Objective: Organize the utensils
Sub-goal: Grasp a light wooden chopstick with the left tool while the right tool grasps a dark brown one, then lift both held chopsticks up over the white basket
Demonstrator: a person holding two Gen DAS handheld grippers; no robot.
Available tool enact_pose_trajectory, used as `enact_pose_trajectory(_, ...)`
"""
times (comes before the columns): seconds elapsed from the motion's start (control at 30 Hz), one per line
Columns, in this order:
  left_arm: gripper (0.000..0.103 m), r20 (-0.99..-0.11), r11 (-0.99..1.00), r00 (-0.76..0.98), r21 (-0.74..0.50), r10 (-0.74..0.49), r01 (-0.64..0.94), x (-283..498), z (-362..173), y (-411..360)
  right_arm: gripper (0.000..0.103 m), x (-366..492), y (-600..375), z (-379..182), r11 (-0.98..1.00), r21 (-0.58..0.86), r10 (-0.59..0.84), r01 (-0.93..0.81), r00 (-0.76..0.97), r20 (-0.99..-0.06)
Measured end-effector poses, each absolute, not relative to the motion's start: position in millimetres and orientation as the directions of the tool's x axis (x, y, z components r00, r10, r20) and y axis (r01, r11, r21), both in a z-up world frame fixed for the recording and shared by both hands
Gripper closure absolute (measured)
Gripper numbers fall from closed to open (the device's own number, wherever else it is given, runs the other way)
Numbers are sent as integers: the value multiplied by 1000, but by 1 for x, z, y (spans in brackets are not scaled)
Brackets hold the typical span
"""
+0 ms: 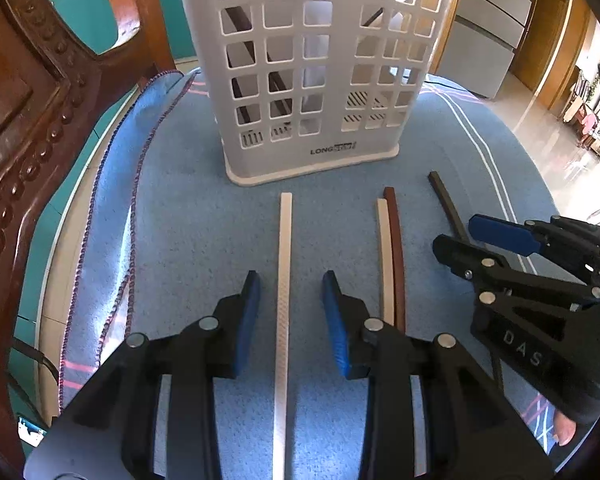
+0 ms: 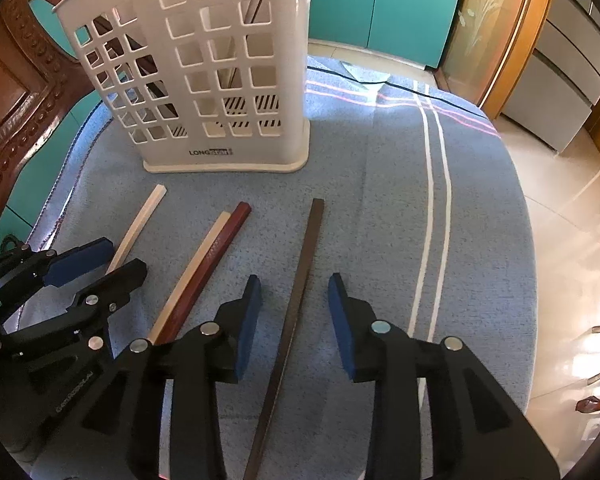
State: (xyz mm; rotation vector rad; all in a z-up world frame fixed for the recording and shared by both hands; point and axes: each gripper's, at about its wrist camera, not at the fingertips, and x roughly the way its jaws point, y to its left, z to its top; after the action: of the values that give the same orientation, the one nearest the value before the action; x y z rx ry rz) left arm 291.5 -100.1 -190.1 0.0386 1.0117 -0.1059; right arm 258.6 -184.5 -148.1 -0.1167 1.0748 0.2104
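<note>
Left gripper fills the bottom of the left wrist view: jaws spread wide, nothing held. White chopstick runs straight up the gap between its blue pads, touching neither. Long axis parallel to the fingers, far tip pointing at the utensil holder.

Right gripper, same story: jaws wide apart, empty, dark brown chopstick lying between the pads and clear of both. That stick leans slightly, far end toward the holder.

Cream chopstick and red-brown chopstick lie side by side, touching, between the two grippers. From the right wrist view they sit just left of the right gripper; from the left wrist view, just right of the left one. Roughly equal reach, my call.

All four sticks flat on the blue cloth. Holder stands upright beyond their far tips, near but not touching. Dark stick shapes show through its grid on the left side, can't tell how many.

Key relation: each stick already centred in its gripper and aligned along the fingers, so closing should pinch across the short axis. Both look too high off the cloth to catch yet, probably need to drop first. Thin sticks, might roll out of the pinch.
</note>
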Motion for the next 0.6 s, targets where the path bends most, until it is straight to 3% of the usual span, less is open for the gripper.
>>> enact_pose_trajectory(0.23, 69, -843, 995, 533, -18, -69, 100, 303, -192, -107, 58, 259, -177, -153, 973, -8, 107, -229, 483, -869)
enact_pose_trajectory(0.4, 71, -843, 995, 533, -18, -70, 102, 300, -192, -102, 58, 255, -171, -154, 974, -9, 106, -226, 492, -864)
enact_pose_trajectory(0.6, 96, -836, 997, 543, -53, -76, 58, 301, -192, -88, 92, 256, -177, -151, 971, 25, 139, -239, 473, -870)
